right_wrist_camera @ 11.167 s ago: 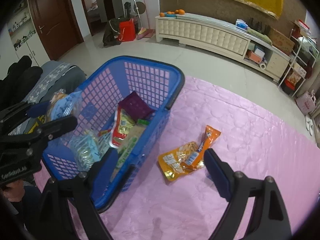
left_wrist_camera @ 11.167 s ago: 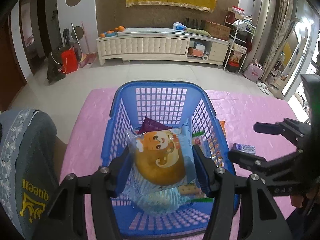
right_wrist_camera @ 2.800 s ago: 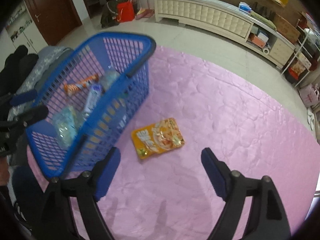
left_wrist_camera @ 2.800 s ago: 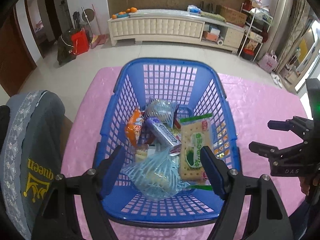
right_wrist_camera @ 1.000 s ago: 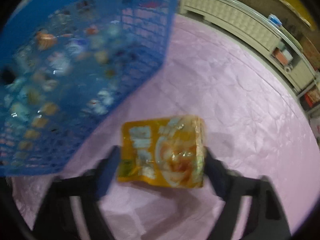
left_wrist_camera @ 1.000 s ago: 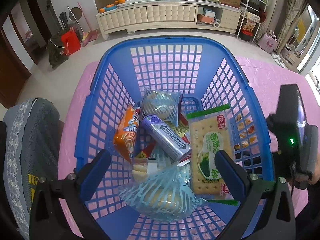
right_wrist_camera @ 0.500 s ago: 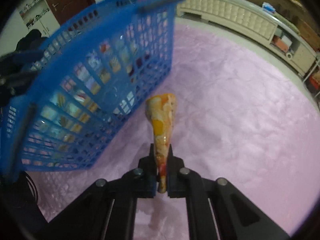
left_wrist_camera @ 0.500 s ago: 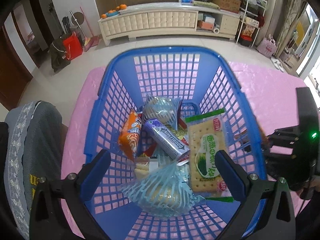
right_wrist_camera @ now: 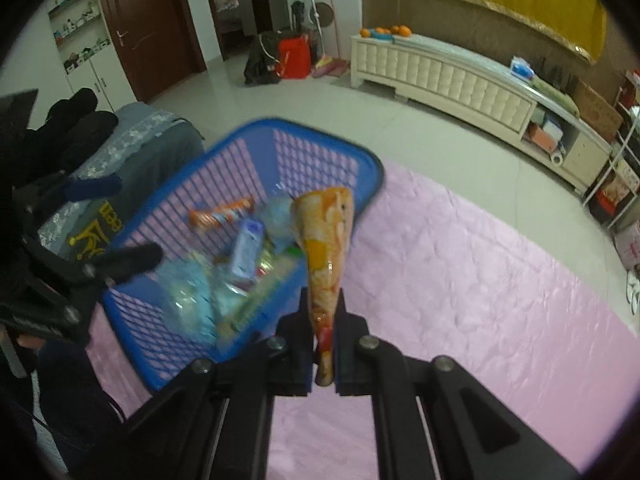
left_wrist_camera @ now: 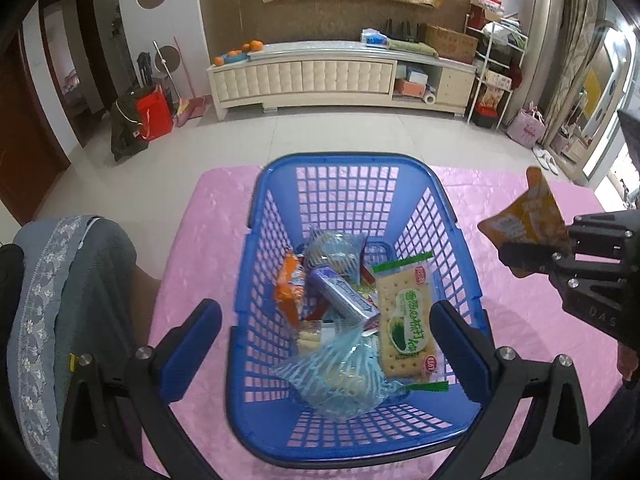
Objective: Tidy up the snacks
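In the left wrist view, the left gripper [left_wrist_camera: 326, 334] is spread wide and holds nothing; its fingers stand on both sides of the blue basket [left_wrist_camera: 460, 232] with snacks. At 3 o'clock, the right gripper [left_wrist_camera: 536, 258] carries an orange snack packet [left_wrist_camera: 524, 220] in the air.

In the right wrist view, the right gripper [right_wrist_camera: 324, 340] is pressed together, pinching the packet [right_wrist_camera: 324, 232] by its lower end. The blurred basket [right_wrist_camera: 372, 172] lies at 10 o'clock on the pink tablecloth [right_wrist_camera: 480, 280].

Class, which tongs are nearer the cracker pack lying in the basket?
Left. The left tongs hang open astride the basket, one finger beside the cracker pack. The right tongs, shut on an orange packet, are outside it.
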A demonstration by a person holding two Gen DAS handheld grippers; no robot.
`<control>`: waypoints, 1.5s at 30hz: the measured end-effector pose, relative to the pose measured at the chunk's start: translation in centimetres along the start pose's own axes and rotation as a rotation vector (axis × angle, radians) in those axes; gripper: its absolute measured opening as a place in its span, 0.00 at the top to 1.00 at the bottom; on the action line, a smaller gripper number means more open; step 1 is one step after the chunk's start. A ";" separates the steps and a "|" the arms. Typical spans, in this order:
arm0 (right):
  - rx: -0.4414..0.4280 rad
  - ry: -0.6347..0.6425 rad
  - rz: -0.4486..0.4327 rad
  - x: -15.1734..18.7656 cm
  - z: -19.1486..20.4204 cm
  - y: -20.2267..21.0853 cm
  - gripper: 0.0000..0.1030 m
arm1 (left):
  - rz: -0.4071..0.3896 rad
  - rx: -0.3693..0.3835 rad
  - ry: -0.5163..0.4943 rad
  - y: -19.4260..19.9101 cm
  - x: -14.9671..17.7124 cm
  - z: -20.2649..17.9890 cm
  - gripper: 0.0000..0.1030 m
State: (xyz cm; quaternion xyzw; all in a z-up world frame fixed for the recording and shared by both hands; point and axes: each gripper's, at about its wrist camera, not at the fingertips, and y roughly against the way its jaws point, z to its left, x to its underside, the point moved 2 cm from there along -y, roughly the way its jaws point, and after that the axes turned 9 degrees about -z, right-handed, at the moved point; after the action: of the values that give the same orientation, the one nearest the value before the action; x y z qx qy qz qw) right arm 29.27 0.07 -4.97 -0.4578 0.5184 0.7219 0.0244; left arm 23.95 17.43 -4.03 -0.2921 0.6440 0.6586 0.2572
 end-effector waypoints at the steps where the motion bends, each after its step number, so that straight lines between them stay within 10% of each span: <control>1: 0.001 0.007 0.000 -0.4 0.4 -0.4 0.91 | -0.004 -0.001 0.001 0.1 0.0 0.2 0.00; 21: 0.096 0.117 0.089 -3.4 0.8 -7.6 0.91 | -0.032 -0.040 0.058 -2.2 -1.2 4.5 0.00; 32: 0.183 0.163 0.050 -3.4 1.5 -6.9 0.19 | -0.031 -0.041 0.060 -2.0 -1.2 4.6 0.00; 45: 0.162 0.060 -0.052 -1.3 1.3 2.0 0.19 | -0.168 -0.047 0.098 6.1 0.9 2.4 0.00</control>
State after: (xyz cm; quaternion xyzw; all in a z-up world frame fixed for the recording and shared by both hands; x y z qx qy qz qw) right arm 28.18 0.73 -2.60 -0.4891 0.5634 0.6627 0.0644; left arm 18.83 19.54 -0.42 -0.3830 0.6132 0.6347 0.2729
